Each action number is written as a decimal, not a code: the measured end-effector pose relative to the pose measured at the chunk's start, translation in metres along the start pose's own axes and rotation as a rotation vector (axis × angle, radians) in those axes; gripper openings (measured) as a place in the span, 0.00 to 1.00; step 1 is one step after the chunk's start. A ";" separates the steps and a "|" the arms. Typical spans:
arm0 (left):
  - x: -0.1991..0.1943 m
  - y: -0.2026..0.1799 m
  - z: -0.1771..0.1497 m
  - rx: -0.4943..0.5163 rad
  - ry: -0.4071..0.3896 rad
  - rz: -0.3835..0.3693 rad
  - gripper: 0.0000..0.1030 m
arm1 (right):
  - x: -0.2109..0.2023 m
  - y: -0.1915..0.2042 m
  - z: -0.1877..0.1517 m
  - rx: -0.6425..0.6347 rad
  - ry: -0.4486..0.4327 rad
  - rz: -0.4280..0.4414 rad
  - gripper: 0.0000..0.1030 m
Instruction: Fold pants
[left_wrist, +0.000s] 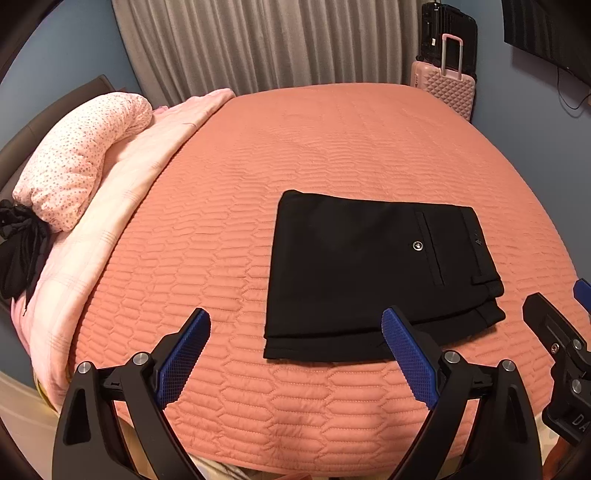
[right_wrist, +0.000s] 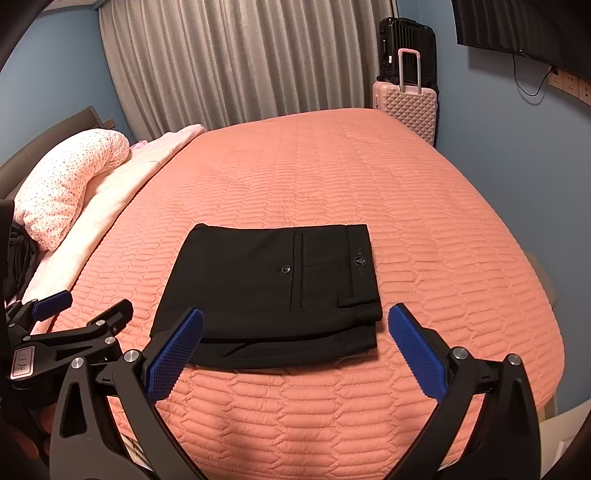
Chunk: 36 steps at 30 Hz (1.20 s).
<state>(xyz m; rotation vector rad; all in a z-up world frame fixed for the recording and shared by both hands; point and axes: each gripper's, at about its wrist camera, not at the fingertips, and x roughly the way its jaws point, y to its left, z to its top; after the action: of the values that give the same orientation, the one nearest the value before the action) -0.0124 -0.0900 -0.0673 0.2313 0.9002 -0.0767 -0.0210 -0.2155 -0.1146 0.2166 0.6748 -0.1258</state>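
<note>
Black pants (left_wrist: 369, 273) lie folded into a flat, stacked rectangle on the salmon quilted bed (left_wrist: 295, 147); the back pocket with its button faces up and the waistband is on the right. In the right wrist view the same pants (right_wrist: 266, 291) sit just beyond the fingers. My left gripper (left_wrist: 295, 350) is open and empty, held above the bed's near edge, to the pants' lower left. My right gripper (right_wrist: 295, 350) is also open and empty, over the pants' near edge. The right gripper's black frame (left_wrist: 554, 350) shows at the right of the left view, and the left gripper's frame (right_wrist: 74, 325) at the left of the right view.
A dotted pink pillow (left_wrist: 81, 155) and a pale pink blanket (left_wrist: 122, 192) lie along the bed's left side, with a dark garment (left_wrist: 18, 247) beside them. Grey curtains (left_wrist: 258, 40) hang behind. A pink suitcase (left_wrist: 447, 88) and a black one stand at the far right corner.
</note>
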 end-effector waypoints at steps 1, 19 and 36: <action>0.001 0.000 -0.001 0.001 0.002 -0.004 0.90 | 0.000 0.000 0.000 0.000 -0.001 -0.001 0.96; 0.010 0.001 -0.007 -0.010 0.040 -0.001 0.90 | 0.000 0.000 0.000 -0.001 0.005 -0.003 0.96; 0.011 0.002 -0.008 -0.003 0.029 -0.005 0.90 | 0.002 0.000 -0.001 0.000 0.012 -0.002 0.96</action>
<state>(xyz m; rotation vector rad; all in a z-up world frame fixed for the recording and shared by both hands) -0.0118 -0.0864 -0.0802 0.2278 0.9295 -0.0768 -0.0199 -0.2150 -0.1161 0.2169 0.6869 -0.1260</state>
